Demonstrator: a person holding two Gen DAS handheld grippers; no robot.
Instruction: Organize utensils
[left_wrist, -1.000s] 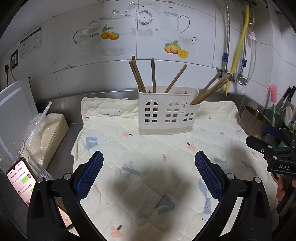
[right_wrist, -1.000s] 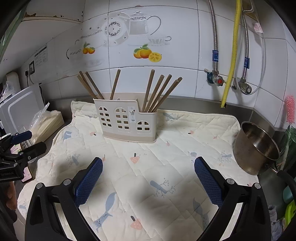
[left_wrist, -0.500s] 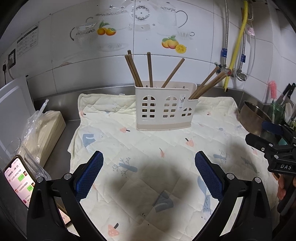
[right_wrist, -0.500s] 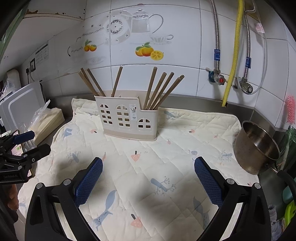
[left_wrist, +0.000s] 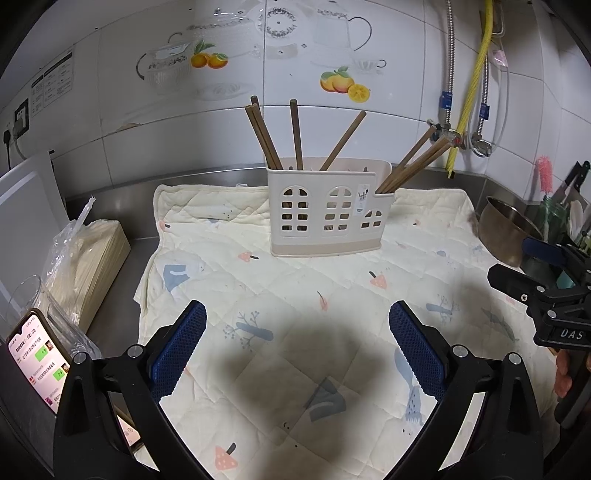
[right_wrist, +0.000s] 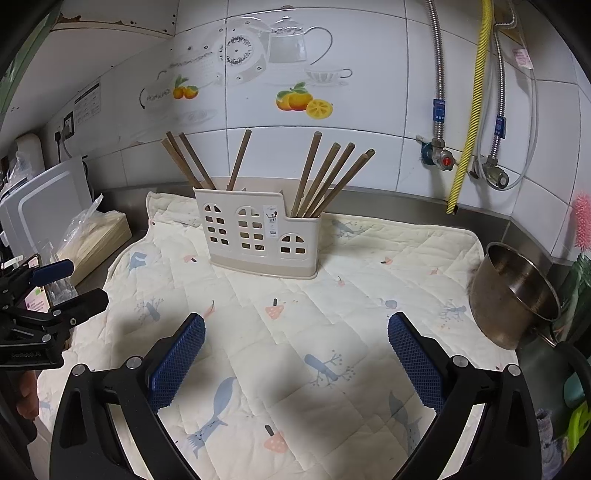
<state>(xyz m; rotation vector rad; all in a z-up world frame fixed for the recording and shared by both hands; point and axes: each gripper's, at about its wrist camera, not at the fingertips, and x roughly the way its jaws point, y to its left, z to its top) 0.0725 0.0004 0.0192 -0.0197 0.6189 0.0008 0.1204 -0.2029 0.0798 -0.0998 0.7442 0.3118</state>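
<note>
Left wrist: chopsticks' (left_wrist: 295, 134) lower ends hidden inside holder (left_wrist: 327, 212).

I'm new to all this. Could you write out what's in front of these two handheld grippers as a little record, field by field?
Setting: kitchen counter under a quilted mat
Holder: cream utensil caddy standing upright on the mat
Contents: brown chopsticks, leaning, split between a left group and a right group
Left gripper: open, holding nothing, above the mat
Right gripper: open, holding nothing, above the mat
Right of mat: steel pot
Left of mat: lit phone and a plastic-wrapped bundle
Loose utensils on mat: none visible
</note>
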